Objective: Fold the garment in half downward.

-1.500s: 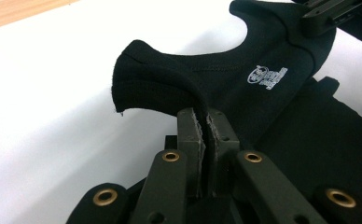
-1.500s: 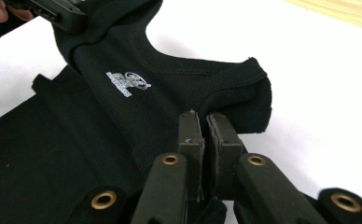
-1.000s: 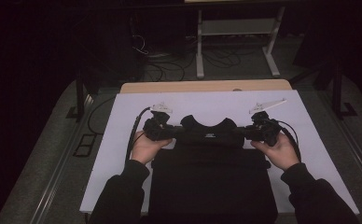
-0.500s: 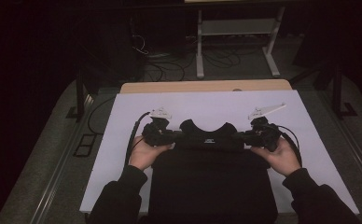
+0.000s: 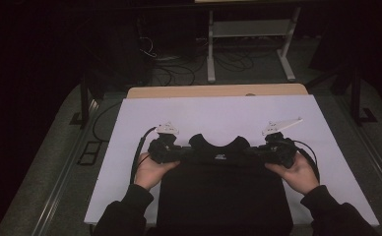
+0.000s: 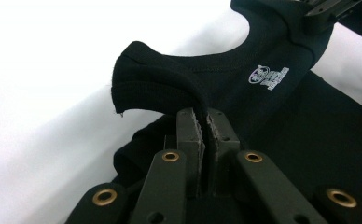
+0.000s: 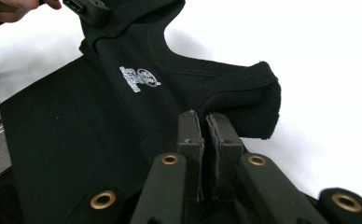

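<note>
On white table (image 5: 218,115): black garment (image 5: 223,196) pinched between left gripper (image 5: 165,151), right gripper (image 5: 273,150)

Looks like a lab or recording studio room, kept dark. Shown by a table with white cover (image 5: 218,115) on a wooden top, loose cables (image 5: 179,66) lying on grey carpet floor, a white metal stand (image 5: 250,37) behind, and black frame posts (image 5: 84,101) beside.
</note>
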`<state>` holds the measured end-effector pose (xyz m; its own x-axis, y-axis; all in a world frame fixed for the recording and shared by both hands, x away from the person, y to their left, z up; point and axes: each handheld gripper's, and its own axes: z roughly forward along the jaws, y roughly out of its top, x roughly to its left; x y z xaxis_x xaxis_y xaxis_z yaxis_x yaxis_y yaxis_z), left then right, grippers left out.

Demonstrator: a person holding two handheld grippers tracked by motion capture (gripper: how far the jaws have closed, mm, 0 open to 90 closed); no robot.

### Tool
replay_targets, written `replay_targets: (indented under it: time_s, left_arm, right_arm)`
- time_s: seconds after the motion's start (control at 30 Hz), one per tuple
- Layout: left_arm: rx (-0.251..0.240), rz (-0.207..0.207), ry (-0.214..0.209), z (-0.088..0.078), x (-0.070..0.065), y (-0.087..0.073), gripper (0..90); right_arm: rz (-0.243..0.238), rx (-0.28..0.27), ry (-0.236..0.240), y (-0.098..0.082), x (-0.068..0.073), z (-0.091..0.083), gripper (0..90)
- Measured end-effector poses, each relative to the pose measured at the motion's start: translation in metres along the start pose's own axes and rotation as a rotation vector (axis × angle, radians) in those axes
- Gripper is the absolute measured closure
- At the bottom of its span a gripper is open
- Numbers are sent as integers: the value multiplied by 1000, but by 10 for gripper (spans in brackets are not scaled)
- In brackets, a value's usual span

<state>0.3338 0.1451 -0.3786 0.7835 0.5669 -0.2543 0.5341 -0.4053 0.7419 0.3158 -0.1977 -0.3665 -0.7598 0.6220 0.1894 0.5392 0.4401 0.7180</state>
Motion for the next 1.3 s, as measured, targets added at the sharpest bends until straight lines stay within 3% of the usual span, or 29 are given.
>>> replay_targets:
  time_s: [0.77,1.3]
  left_arm:
    - [19,-17,-52,-5,-18,-42,843]
    - [81,-34,-71,-6,-31,-60,841]
  right_arm:
    - [-26,81,34,-28,19,13,830]
    - [-55,125,53,-46,33,18,827]
